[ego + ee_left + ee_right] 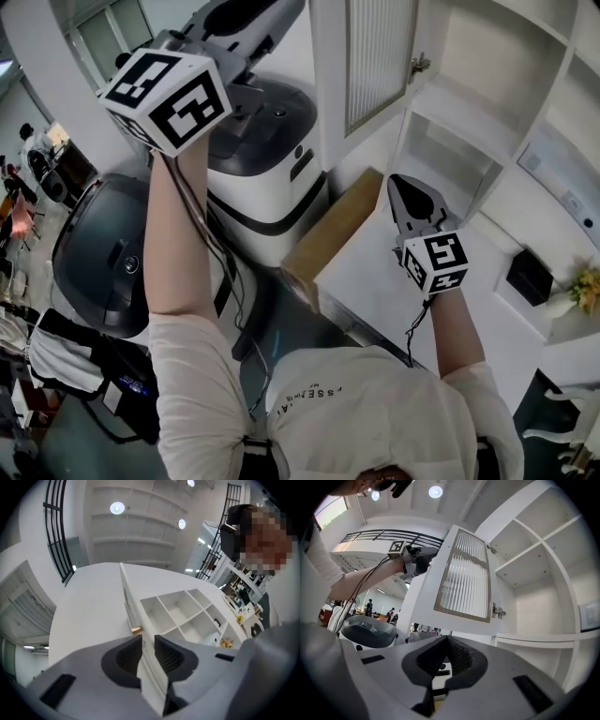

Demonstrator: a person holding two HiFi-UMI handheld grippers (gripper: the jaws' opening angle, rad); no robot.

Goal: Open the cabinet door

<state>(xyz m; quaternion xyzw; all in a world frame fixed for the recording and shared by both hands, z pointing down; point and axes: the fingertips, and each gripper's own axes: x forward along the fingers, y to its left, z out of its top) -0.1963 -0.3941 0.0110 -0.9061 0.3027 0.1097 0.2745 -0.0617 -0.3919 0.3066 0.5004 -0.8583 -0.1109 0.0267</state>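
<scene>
The white cabinet door (375,66) with its ribbed glass panel (464,578) stands swung out from the open cabinet (478,112). My left gripper (286,11) is raised at the door's free edge. In the left gripper view that edge (140,667) runs between the jaws, and the gripper (148,641) is shut on it, just short of a small brass knob (136,630). In the right gripper view, the left gripper (429,555) shows at the door's left edge. My right gripper (398,185) hangs lower, in front of the shelves, shut with nothing in it (446,639).
A white-and-dark appliance (262,150) and a dark rounded one (108,253) stand below the door at left. A brown box (342,225) lies by the cabinet base. A black object (530,277) and yellow flowers (586,286) sit on the right shelves. A hinge (497,610) joins door to frame.
</scene>
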